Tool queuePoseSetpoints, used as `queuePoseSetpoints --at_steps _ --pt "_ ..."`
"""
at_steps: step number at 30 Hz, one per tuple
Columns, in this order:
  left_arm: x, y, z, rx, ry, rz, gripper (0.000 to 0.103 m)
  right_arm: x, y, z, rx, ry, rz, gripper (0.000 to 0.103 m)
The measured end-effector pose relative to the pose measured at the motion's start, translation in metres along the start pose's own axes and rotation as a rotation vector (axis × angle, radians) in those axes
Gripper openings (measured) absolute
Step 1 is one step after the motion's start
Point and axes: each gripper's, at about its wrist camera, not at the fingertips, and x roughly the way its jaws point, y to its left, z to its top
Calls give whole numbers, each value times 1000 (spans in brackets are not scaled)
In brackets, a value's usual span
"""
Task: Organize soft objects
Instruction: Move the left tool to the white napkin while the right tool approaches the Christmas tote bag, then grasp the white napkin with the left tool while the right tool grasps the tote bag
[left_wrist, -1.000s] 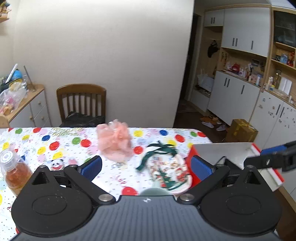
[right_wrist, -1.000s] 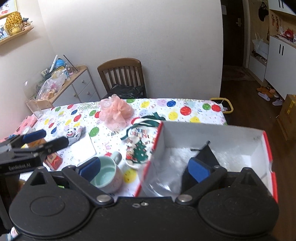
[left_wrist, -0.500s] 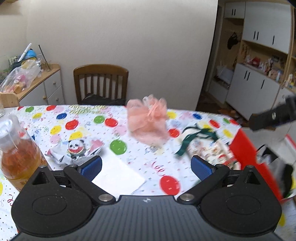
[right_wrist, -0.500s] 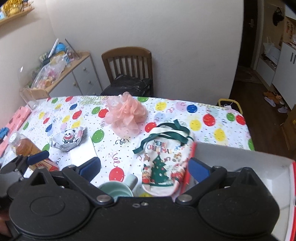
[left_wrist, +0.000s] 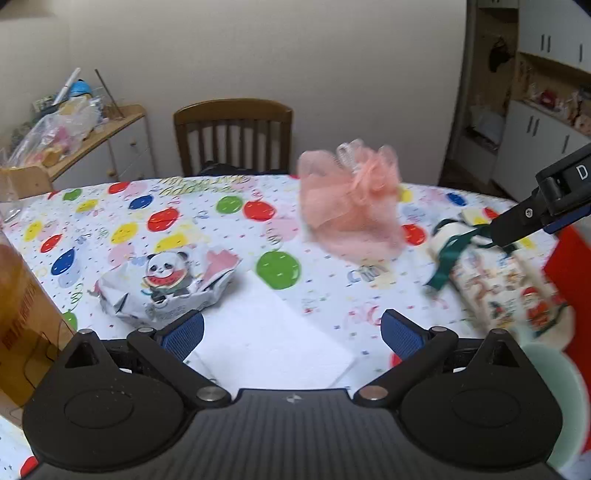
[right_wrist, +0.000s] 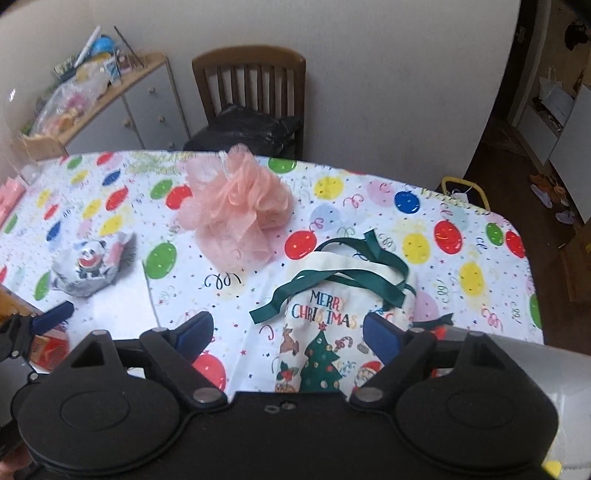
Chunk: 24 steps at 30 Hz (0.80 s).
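A pink mesh bath puff (left_wrist: 351, 206) (right_wrist: 236, 206) lies on the balloon-print tablecloth (left_wrist: 184, 221). A panda-print crumpled pouch (left_wrist: 166, 288) (right_wrist: 90, 266) lies left of it. A Christmas cloth bag (right_wrist: 325, 332) (left_wrist: 506, 291) with green ribbon handles lies to the right. My left gripper (left_wrist: 291, 332) is open and empty above a white napkin (left_wrist: 273, 339). My right gripper (right_wrist: 288, 332) is open and empty, just over the Christmas bag; one of its fingers (left_wrist: 517, 225) shows in the left wrist view.
A red and white box (right_wrist: 517, 354) (left_wrist: 570, 273) stands at the right. A mint cup (left_wrist: 554, 387) sits near it. A bottle of brown drink (left_wrist: 22, 302) stands at the left. A wooden chair (right_wrist: 251, 85) and a cluttered sideboard (right_wrist: 122, 96) are behind the table.
Both grippers have swung left and forward over the table. The box has slid toward the right edge of both views, and the puff, pouch and bag look nearer.
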Motion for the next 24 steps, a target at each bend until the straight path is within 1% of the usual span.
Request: queuePoseSetpoints --at_steps 3,7,15,17,18,20,21,23,24 --pt "13 3 -5 -14 30 14 102 16 4 2 -27 31 1 83" --pt "22 2 -10 -8 40 27 102 35 4 4 -38 65 -4 81" --pt "43 11 -16 -60 111 25 94 60 7 3 -45 107 -12 77" --pt "44 10 -17 -47 106 36 93 64 7 1 -43 116 -16 74" --pt "44 9 -17 -43 107 40 91 66 7 0 -46 120 -17 74" --pt "43 8 -16 -36 105 54 82 70 8 -2 -53 130 -23 70" --pt "43 7 -16 -29 101 64 80 72 9 -3 -55 133 -26 70" --pt "43 7 -15 -24 94 69 69 75 10 -6 -59 142 -24 65" --pt "43 8 -14 -24 92 68 66 77 11 -7 -63 147 -28 64"
